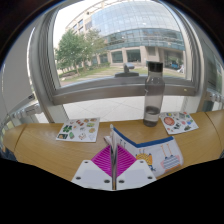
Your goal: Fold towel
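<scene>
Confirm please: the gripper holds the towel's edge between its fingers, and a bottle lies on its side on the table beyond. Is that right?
Not quite. In the gripper view, the bottle stands upright on the table, not on its side. The rest holds: the gripper is shut on the towel edge.

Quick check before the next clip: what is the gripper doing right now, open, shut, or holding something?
Gripper: shut on the towel, both fingers pinching the white, blue-trimmed cloth at its edge, lifted above the wooden table.
</scene>
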`<state>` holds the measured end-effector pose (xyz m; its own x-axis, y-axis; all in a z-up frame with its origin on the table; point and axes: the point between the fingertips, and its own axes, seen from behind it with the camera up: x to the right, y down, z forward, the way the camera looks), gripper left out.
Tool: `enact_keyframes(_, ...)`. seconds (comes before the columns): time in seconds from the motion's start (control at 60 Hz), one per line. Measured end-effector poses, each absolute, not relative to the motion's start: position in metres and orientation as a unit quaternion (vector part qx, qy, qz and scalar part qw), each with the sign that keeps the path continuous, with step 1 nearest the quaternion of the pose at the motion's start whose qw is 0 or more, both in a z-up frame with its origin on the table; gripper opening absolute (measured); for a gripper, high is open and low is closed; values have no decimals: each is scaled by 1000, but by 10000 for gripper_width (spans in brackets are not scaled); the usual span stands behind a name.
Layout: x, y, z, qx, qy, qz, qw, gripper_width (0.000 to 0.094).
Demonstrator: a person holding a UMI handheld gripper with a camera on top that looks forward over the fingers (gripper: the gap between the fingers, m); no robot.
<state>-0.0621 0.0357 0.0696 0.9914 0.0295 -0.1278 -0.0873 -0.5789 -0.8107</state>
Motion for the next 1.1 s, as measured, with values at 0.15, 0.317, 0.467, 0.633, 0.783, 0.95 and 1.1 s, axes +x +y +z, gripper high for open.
enact_keyframes(0.15,-4,43,109,-873,24,82,481,27)
enact_keyframes(0.317,92,53,85,-882,32,39,468,27)
enact_keyframes(0.467,174,55,39,-894,27,-52,443,198)
enact_keyframes(0.633,224,49,28,-884,20,-127,449,567)
enact_keyframes(0.783,198,45,72,-860,31,-87,501,722)
enact_keyframes(0.95,118,21,127,-838,36,6,544,802)
enact_keyframes(1.1,35,-6,146,-827,21,43,559,802)
